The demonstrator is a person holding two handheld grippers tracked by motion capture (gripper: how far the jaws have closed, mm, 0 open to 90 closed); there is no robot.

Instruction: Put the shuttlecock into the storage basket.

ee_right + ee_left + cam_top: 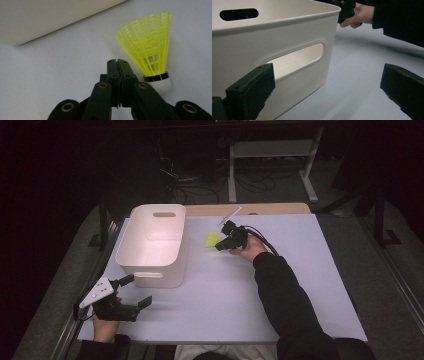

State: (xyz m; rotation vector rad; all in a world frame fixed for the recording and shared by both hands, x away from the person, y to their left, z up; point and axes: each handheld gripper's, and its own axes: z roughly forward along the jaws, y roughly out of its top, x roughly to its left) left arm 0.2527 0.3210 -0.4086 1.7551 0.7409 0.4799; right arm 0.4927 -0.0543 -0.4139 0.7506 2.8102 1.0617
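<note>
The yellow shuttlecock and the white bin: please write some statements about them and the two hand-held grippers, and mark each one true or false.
1. The yellow shuttlecock lies inside the white bin. False: it is on the table, outside the bin, on its right side in the high view.
2. The right hand-held gripper has its jaws closed together. True.
3. The right hand-held gripper grips the shuttlecock between its jaws. False: in the right gripper view the shuttlecock is beside the closed jaws, not between them.
4. The left hand-held gripper has its jaws open. True.
5. The bin is filled with objects. False: the inside that can be seen in the high view is bare.
</note>
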